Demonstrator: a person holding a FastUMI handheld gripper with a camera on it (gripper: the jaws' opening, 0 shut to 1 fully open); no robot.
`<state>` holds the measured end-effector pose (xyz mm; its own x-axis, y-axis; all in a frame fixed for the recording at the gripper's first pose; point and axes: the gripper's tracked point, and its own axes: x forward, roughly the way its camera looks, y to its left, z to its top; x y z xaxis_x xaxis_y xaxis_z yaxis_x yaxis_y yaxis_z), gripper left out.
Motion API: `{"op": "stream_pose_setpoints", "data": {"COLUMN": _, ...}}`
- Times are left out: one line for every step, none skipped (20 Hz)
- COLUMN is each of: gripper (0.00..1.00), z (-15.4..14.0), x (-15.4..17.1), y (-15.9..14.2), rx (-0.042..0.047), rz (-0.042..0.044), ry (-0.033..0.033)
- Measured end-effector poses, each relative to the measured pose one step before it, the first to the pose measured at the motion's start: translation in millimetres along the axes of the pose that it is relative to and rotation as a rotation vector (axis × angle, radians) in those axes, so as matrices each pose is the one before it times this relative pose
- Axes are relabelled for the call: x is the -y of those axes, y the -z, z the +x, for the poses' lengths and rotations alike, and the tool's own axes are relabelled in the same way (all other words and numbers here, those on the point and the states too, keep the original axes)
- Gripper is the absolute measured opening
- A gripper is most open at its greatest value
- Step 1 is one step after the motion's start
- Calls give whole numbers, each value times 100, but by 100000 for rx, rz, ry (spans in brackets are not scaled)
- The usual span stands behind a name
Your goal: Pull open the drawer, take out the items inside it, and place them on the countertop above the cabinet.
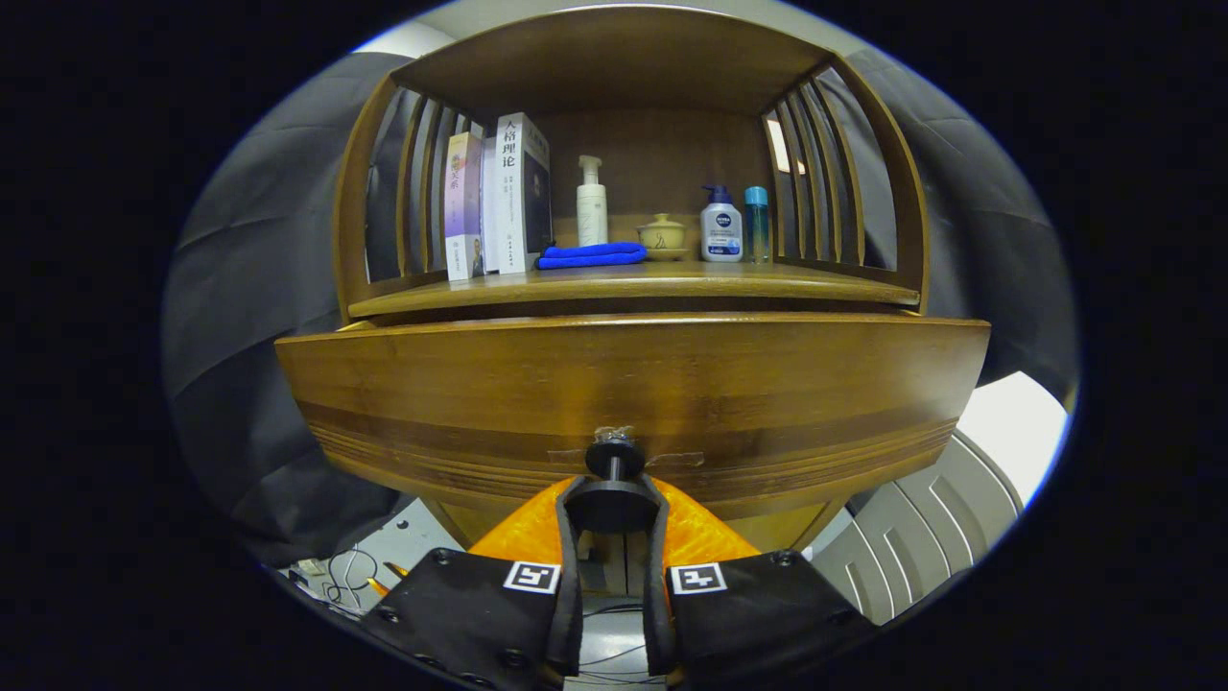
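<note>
Drawer point(633, 384) of striped brown wood, slid out, gripper point(614, 504) jaws pinching its dark round knob point(614, 461)

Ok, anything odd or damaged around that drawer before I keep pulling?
Yes: clear tape is stuck across the drawer front behind the knob, like a makeshift repair. The claw grips the knob from both sides.
</note>
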<state>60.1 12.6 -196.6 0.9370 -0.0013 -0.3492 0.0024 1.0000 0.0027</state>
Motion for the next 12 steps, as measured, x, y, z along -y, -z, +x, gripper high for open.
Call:
{"op": "stream_pose_setpoints", "data": {"gripper": 28, "z": -352, "x": -15, "y": 102, "rx": 66, "rz": -369, "ry": -209}}
{"op": "stream_pose_setpoints", "data": {"gripper": 28, "z": -220, "x": -27, "y": 102, "rx": -34, "rz": -334, "ry": -200}}
{"op": "stream_pose_setpoints", "data": {"gripper": 28, "z": -313, "x": -12, "y": 105, "rx": -22, "rz": -322, "ry": -235}}
{"op": "stream_pose_setpoints", "data": {"gripper": 28, "z": -268, "x": -44, "y": 140, "rx": 22, "rz": -318, "ry": -184}}
{"op": "stream_pose_setpoints", "data": {"gripper": 28, "z": -332, "x": -11, "y": 128, "rx": 90, "rz": -468, "ry": -116}}
{"op": "stream_pose_setpoints", "data": {"gripper": 28, "z": -235, "x": -10, "y": 145, "rx": 124, "rz": -560, "ry": -89}}
{"op": "stream_pose_setpoints", "data": {"gripper": 28, "z": -276, "x": -10, "y": 72, "rx": 284, "rz": -724, "ry": -114}}
{"op": "stream_pose_setpoints", "data": {"gripper": 28, "z": -309, "x": -31, "y": 159, "rx": 53, "rz": -477, "ry": -155}}
{"op": "stream_pose_setpoints", "data": {"gripper": 28, "z": -354, "x": -21, "y": 141, "rx": 126, "rz": -259, "ry": -245}}
{"op": "stream_pose_setpoints", "data": {"gripper": 28, "z": -302, "x": -46, "y": 210, "rx": -79, "rz": -588, "ry": -243}}
{"op": "stream_pose_setpoints", "data": {"gripper": 28, "z": -305, "x": -51, "y": 173, "rx": -39, "rz": -911, "ry": -255}}
{"op": "stream_pose_setpoints", "data": {"gripper": 28, "z": -327, "x": 4, "y": 303, "rx": -107, "rz": -775, "ry": -337}}
